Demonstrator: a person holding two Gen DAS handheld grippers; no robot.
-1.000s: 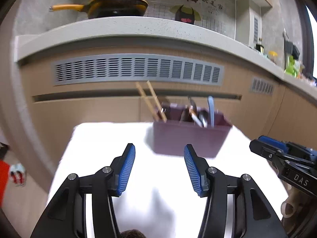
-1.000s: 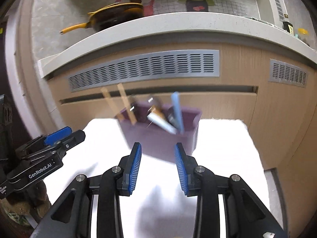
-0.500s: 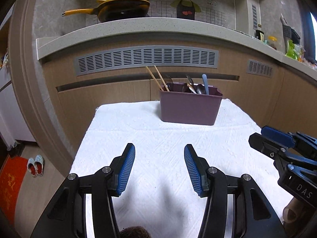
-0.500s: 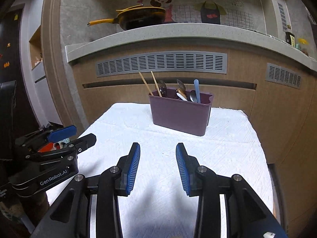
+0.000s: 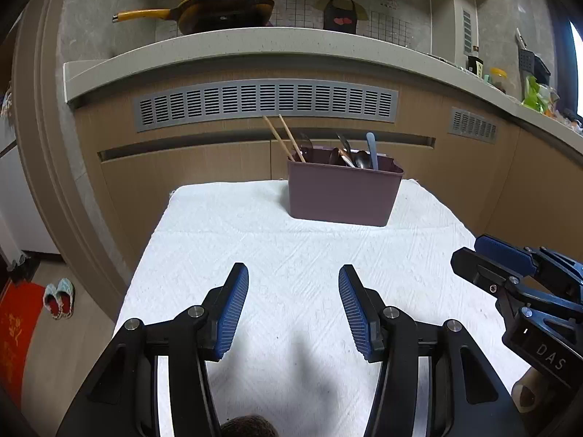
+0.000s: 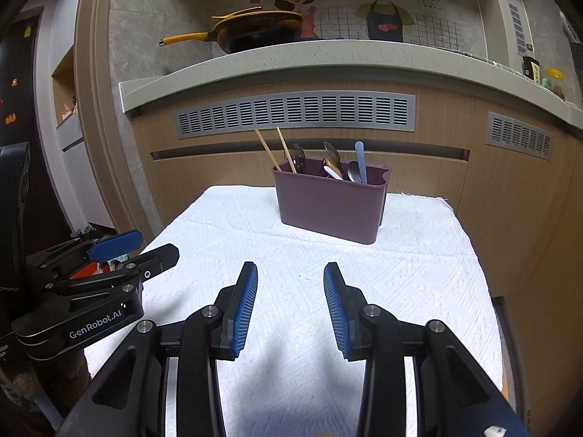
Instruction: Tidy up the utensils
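A purple utensil holder (image 5: 344,193) stands at the far end of the white cloth-covered table (image 5: 291,273); it also shows in the right wrist view (image 6: 329,205). Wooden chopsticks (image 5: 284,138), metal spoons (image 5: 346,153) and a light blue utensil (image 5: 371,151) stick out of it. My left gripper (image 5: 293,276) is open and empty, above the cloth well short of the holder. My right gripper (image 6: 290,275) is open and empty, likewise back from the holder. Each gripper shows at the other view's edge.
Wooden kitchen cabinets with grey vents (image 5: 266,102) stand just behind the table. A yellow pan (image 5: 222,11) sits on the counter above. Slippers (image 5: 58,298) and a red mat lie on the floor at the left.
Both grippers have pulled back from the holder, which now looks smaller and farther away. Both stayed open and empty.
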